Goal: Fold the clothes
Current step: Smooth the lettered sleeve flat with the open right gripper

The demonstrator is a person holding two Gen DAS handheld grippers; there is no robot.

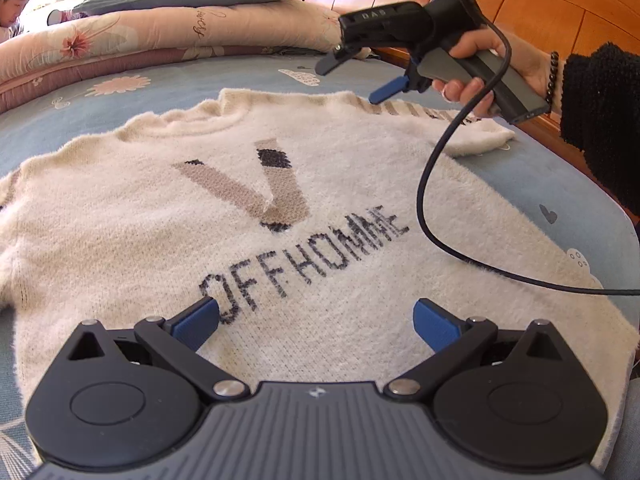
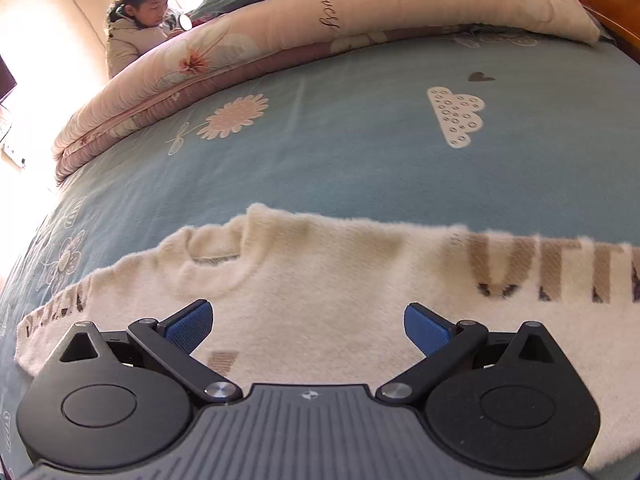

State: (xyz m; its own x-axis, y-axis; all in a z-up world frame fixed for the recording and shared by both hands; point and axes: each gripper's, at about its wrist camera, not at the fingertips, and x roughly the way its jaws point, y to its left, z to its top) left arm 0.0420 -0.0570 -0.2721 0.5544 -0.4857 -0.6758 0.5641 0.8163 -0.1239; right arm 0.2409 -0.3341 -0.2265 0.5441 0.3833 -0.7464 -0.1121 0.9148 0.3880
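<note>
Cream sweater (image 1: 280, 208) lies flat on blue bed (image 1: 540, 176), centre frame. Left gripper (image 1: 316, 320) at bottom, blue fingers (image 1: 196, 322) spread wide above lettering. Right gripper (image 1: 352, 80) at upper right, hand-held, fingers apart, above the sleeve (image 1: 476, 132).

A cream, fuzzy knit sweater (image 1: 328, 200) lies spread flat and front-up on the blue bed sheet (image 2: 340, 152), unfolded. Its chest shows a large tan-and-black V above dark lettering reading OFFHOMME. The ribbed collar points toward the stacked quilts (image 2: 280, 24), and a sleeve with tan stripes stretches sideways along the sheet.
</note>
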